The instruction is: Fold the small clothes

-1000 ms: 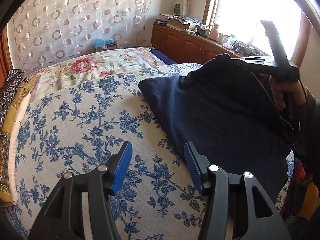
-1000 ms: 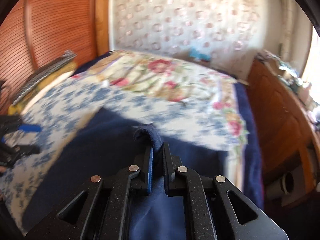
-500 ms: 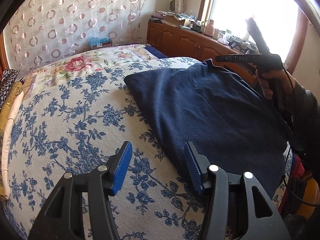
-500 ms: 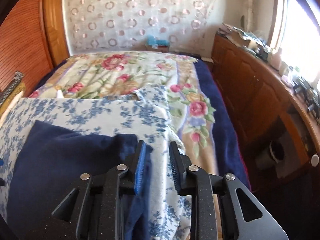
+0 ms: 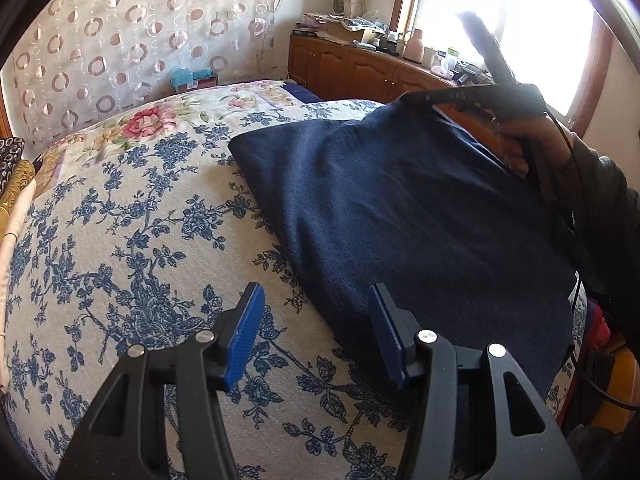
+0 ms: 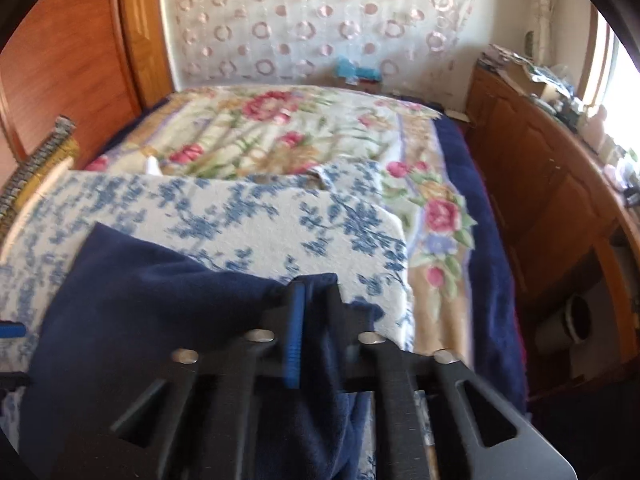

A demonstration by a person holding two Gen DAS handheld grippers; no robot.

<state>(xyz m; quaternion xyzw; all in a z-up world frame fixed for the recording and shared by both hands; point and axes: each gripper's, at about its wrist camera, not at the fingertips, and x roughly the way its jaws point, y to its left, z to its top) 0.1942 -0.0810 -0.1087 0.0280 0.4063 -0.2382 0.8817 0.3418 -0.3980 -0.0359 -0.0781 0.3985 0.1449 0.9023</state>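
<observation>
the navy garment [image 5: 400, 216] lies spread on the blue-flowered cover [image 5: 120, 240] of the bed. the right gripper [image 6: 314, 316] seems clamped on its far corner, though this view is blurred. the left gripper [image 5: 316, 328] hovers with fingers wide apart, one finger [image 5: 384, 328] over the garment's near edge.

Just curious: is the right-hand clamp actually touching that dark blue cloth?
Touching. The right wrist view shows the right gripper shut on a corner of the navy garment, fabric pinched between its fingers.

ahead of the left claw, a circle-patterned curtain [image 5: 132, 40] covers the wall; to its right, a bright window [image 5: 500, 20] above a cluttered wooden cabinet [image 5: 360, 72]; a floral-covered bed [image 5: 120, 208] lies below.
</observation>
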